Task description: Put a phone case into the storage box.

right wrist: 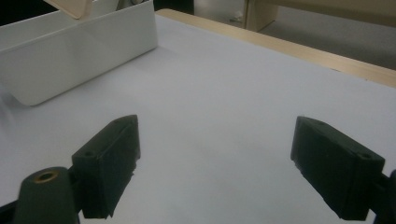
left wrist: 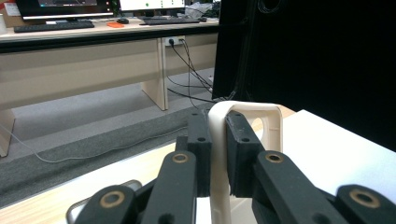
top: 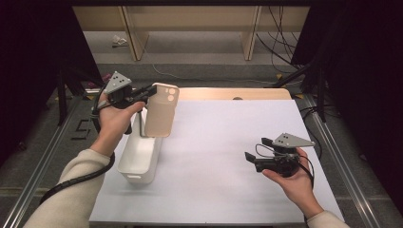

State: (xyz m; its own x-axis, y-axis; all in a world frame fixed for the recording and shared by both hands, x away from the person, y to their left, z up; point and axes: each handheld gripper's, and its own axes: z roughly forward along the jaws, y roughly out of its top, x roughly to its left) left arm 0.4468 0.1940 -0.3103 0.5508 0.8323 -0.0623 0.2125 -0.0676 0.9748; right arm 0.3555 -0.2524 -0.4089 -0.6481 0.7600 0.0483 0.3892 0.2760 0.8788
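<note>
The left gripper [top: 151, 91] is clamped on a beige plastic phone case [top: 161, 110], held above a white rectangular plastic bin [top: 140, 156]. The right gripper [top: 259, 153] rests over the white table sheet [top: 218, 156], jaws apart.

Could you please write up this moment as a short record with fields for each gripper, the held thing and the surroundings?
left gripper: shut on the phone case, gripping its edge near the top
phone case: beige, with a camera cut-out at the top, hanging upright in the air with its lower end over the white bin
white bin: long, open-topped, on the left of the table
right gripper: open, nothing between its jaws, held low over the right of the table
table: covered by a white sheet, wooden edge at the far side
</note>
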